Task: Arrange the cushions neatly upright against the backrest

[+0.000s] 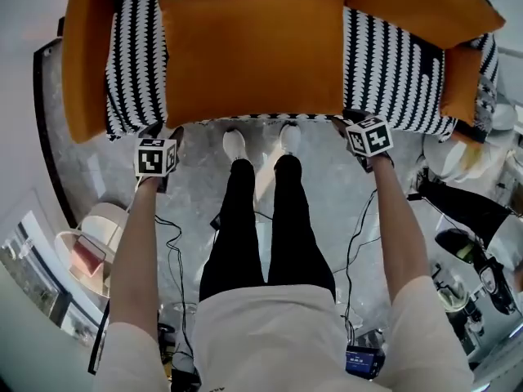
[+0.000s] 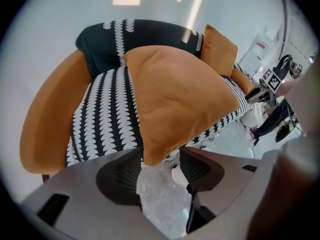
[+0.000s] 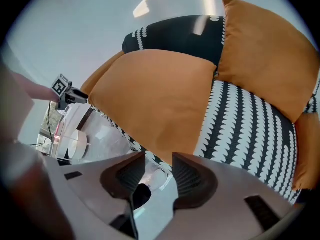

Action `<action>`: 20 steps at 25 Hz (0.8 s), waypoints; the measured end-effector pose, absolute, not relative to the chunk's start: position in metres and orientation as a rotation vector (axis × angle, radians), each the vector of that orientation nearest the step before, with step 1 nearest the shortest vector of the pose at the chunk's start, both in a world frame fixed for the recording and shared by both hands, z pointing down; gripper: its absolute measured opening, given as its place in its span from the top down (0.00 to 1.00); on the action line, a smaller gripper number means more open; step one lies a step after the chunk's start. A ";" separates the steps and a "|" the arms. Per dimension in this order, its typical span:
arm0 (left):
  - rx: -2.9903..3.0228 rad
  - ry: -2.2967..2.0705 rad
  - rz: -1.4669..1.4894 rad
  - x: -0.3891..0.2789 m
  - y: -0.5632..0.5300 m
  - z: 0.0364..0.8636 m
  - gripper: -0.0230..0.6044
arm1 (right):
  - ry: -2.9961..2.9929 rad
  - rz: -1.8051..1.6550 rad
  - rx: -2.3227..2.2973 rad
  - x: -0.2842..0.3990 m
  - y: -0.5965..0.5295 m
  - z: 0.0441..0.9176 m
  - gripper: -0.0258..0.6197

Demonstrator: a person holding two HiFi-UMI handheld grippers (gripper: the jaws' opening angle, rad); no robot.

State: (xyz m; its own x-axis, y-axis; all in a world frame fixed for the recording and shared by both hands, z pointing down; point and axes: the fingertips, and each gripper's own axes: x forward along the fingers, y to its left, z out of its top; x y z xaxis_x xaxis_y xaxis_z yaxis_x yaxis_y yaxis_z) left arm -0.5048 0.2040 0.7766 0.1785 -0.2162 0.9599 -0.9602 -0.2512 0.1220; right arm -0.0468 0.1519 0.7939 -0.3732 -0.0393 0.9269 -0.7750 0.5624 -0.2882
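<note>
Two orange cushions occupy the sofa. The large cushion [image 1: 253,55] lies flat on the black-and-white patterned seat [image 1: 135,64], not upright. It covers the middle of the seat from the dark backrest [image 2: 105,44] to the front edge. The small cushion [image 1: 421,6] is propped, tilted, in the rear right corner above the right armrest [image 1: 462,80]. Its lower corner appears to meet the rear corner of the large cushion.

Left gripper [image 2: 161,158]: positioned at the front left corner of the large cushion, pointing steeply down. The jaws stand wide apart. The corner tip lies between them with a visible gap to one pad — no clamping.

Right gripper [image 3: 157,159]: positioned at the front right corner of the same cushion. The jaws stand partly apart. Between them only the grey floor [image 1: 82,178] and a white shoe [image 1: 234,144] show. The cushion edge lies just beyond the jaw tips, not gripped.
</note>
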 end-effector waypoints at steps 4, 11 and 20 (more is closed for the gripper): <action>1.644 -1.113 1.206 -0.497 0.194 0.787 0.57 | -1.778 0.905 0.604 -0.039 0.156 0.811 0.56; 1.627 -1.089 1.325 -0.491 0.192 0.806 0.57 | -1.702 0.868 0.474 -0.023 0.158 0.853 0.45; 1.631 -1.059 1.387 -0.487 0.189 0.820 0.64 | -1.673 0.719 0.419 -0.039 0.145 0.884 0.50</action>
